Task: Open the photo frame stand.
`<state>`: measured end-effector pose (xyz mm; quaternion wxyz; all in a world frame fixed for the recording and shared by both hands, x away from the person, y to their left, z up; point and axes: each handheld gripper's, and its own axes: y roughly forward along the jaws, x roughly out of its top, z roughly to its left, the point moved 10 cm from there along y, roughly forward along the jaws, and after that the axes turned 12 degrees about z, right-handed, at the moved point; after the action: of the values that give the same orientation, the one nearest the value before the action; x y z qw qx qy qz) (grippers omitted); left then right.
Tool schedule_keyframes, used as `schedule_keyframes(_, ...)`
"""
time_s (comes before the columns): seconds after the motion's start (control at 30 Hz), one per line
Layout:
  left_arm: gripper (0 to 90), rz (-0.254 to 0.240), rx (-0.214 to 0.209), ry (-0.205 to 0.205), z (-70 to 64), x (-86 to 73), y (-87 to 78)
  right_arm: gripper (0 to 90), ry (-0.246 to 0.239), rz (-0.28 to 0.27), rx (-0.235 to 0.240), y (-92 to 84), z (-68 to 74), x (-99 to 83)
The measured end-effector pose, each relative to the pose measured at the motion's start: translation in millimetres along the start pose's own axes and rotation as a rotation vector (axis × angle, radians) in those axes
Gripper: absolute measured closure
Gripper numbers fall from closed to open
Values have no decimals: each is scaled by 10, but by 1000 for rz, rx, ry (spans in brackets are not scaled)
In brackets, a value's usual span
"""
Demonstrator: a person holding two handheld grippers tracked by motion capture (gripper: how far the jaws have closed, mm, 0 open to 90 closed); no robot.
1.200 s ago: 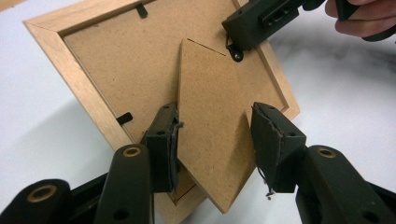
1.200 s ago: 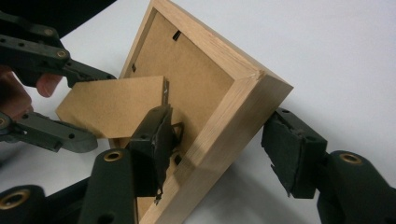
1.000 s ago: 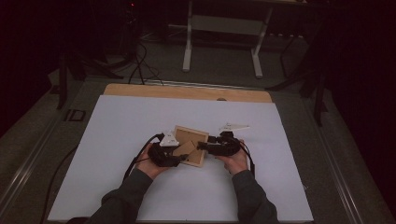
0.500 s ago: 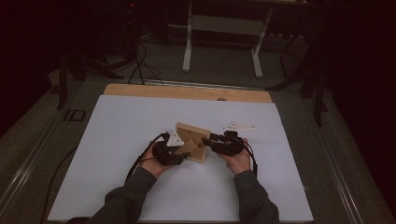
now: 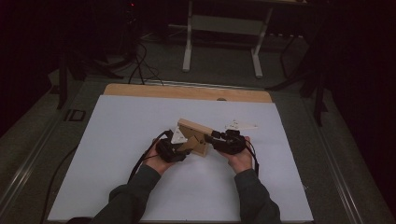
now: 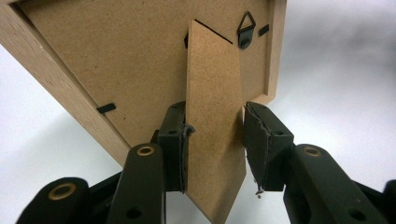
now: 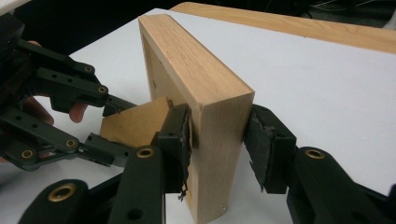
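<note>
Item: wooden picture frame (image 5: 192, 136), back side toward the person, stood tilted on the white table cover (image 5: 116, 140) at mid-table, between both hands.

Fitting: hardboard easel stand (image 6: 214, 121), hinged out from the backing; triangular hanging ring (image 6: 245, 27) near the top edge; small black retaining tabs at the backing's rim.

Holders: right gripper (image 7: 217, 140), jaws just closed in and clamped across the frame's side rail. Left gripper (image 6: 215, 140), jaws just closing, astride the easel stand; one pad touches its edge, the other stands a little apart, so no firm grip is judged.

Hazards: the stand is thin board; a squeeze across its width or a twist could likely snap it or tear its hinge. The right grip sits near a corner; the frame could pivot or slip and drop flat. If the front is glazed, a fall risks breakage.

Clearance: open cover on all sides; the bare wooden table strip (image 5: 187, 91) at the far edge lies well apart; near edge and side edges distant. A white three-cornered plate (image 5: 239, 125) rides beside the right hand.
</note>
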<state>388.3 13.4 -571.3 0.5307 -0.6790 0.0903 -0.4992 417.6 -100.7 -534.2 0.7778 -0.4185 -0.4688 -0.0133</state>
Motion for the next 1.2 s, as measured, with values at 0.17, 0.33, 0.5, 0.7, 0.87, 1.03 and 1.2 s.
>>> schedule_keyframes(0.17,627,1,5,2,12,26,27,597,-10,-4,-18,-18,-12,13)
schedule_keyframes(0.33,628,4,-2,1,8,13,56,592,-19,-4,-22,-25,-7,2)
schedule_keyframes(0.5,622,5,-14,-1,14,-4,38,594,-34,-3,-19,-26,22,-3)
schedule_keyframes(0.7,625,-27,-52,-8,10,13,-29,575,-58,-3,1,-25,77,-10)
schedule_keyframes(0.87,634,-29,-60,-1,-8,10,-60,557,-89,11,-2,-12,140,-29)
schedule_keyframes(1.03,661,-28,-74,-5,-6,-19,-70,547,-95,17,5,-17,169,-51)
schedule_keyframes(1.2,692,-20,-71,3,-12,-53,-75,529,-107,18,21,-22,214,-76)
